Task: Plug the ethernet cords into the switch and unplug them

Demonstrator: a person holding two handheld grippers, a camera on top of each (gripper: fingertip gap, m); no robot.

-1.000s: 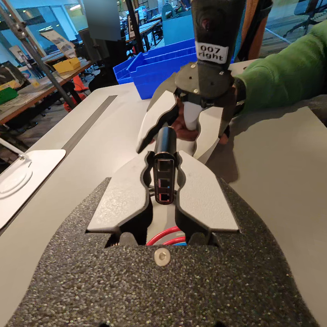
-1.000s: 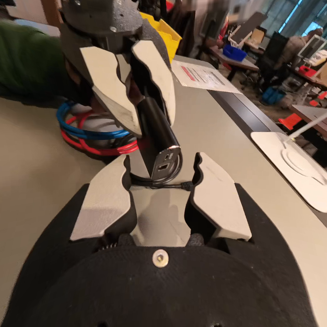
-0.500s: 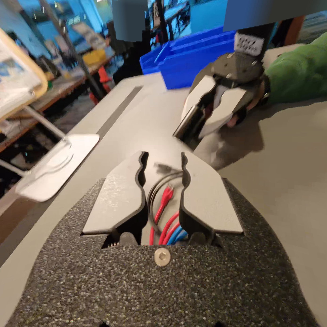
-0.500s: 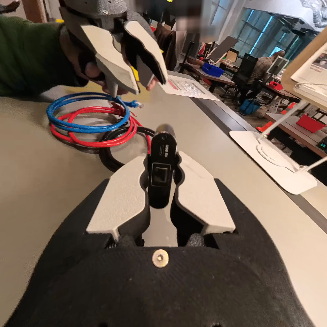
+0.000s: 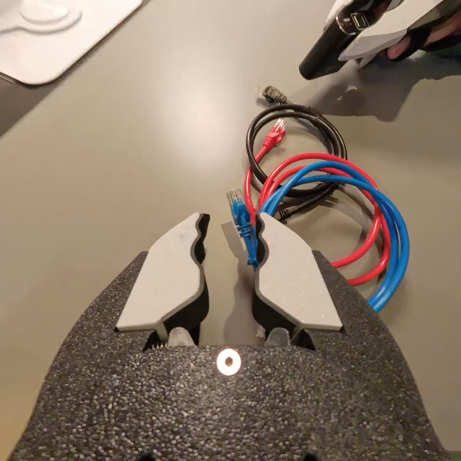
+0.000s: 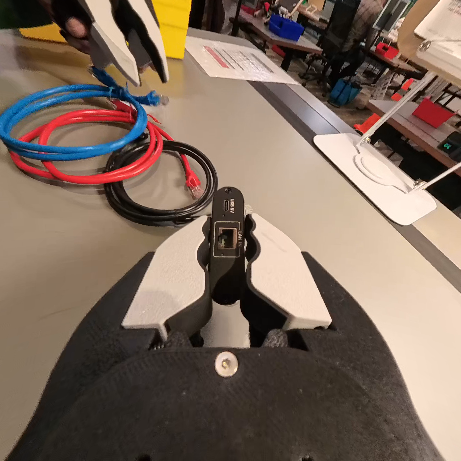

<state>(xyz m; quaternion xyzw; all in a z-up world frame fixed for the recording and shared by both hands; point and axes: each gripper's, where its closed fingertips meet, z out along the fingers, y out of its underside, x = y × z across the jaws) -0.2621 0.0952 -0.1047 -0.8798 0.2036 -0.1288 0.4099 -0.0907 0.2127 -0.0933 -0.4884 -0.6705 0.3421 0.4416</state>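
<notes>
My right gripper [image 6: 228, 219] is shut on the small black switch [image 6: 227, 239], held above the table with its single-port end facing the camera. In the left wrist view the switch [image 5: 324, 57] shows at top right in that gripper. Coiled blue [image 5: 396, 224], red [image 5: 324, 158] and black [image 5: 299, 111] ethernet cords lie on the grey table [image 5: 124, 174]. My left gripper [image 5: 233, 222] is open and low over the coil. A blue plug [image 5: 237, 204] lies between its fingers, close to the right one, not clamped. A red plug [image 6: 192, 183] lies just beyond the switch.
A white lamp base [image 6: 374, 174] stands near the table's right edge, also at top left in the left wrist view [image 5: 50, 37]. A yellow bin [image 6: 172, 30] and a laminated sheet [image 6: 237, 62] are at the back. A dark strip [image 6: 299, 104] runs along the table. My hands' fingertips stand some 20 centimetres from each other.
The left gripper let go of the switch and the right gripper shut on it. The left gripper then swung down over the cords to the blue plug.
</notes>
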